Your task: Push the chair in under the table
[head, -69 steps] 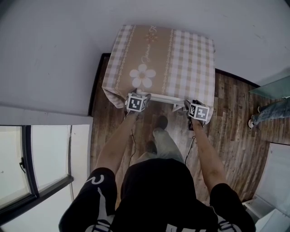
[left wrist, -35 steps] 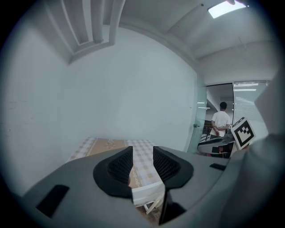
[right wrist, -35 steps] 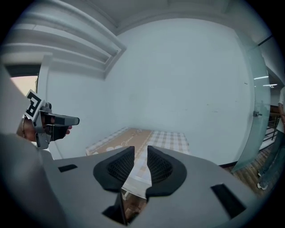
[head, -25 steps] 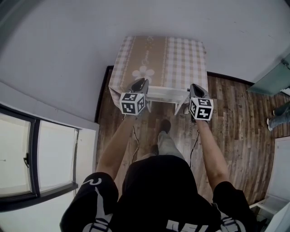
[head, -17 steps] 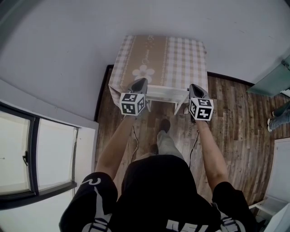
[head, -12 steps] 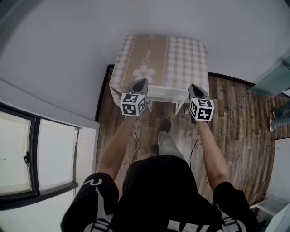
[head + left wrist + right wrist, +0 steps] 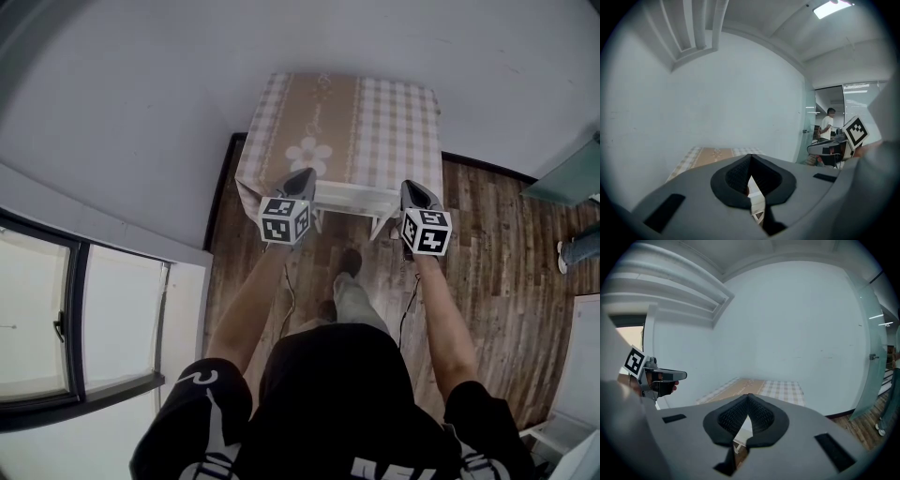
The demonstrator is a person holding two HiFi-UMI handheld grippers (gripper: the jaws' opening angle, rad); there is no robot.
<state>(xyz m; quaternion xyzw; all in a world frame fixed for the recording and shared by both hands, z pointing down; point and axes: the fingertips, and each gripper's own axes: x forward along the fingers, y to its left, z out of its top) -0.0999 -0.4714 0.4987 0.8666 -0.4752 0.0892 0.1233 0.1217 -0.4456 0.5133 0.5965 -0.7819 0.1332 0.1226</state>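
As L gripper (image 7: 305, 176), R gripper (image 7: 411, 187) sit shut — chair (image 7: 352, 196) at table (image 7: 375, 112).

Wall (image 7: 141, 112) behind and left of table (image 7: 375, 122); open wooden floor (image 7: 497, 253) to the right.

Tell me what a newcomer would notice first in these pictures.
The small table draped in a beige checked cloth with a white flower stands against the grey wall, top centre of the head view. At its near edge, the left gripper and right gripper, both shut, flank the white chair.
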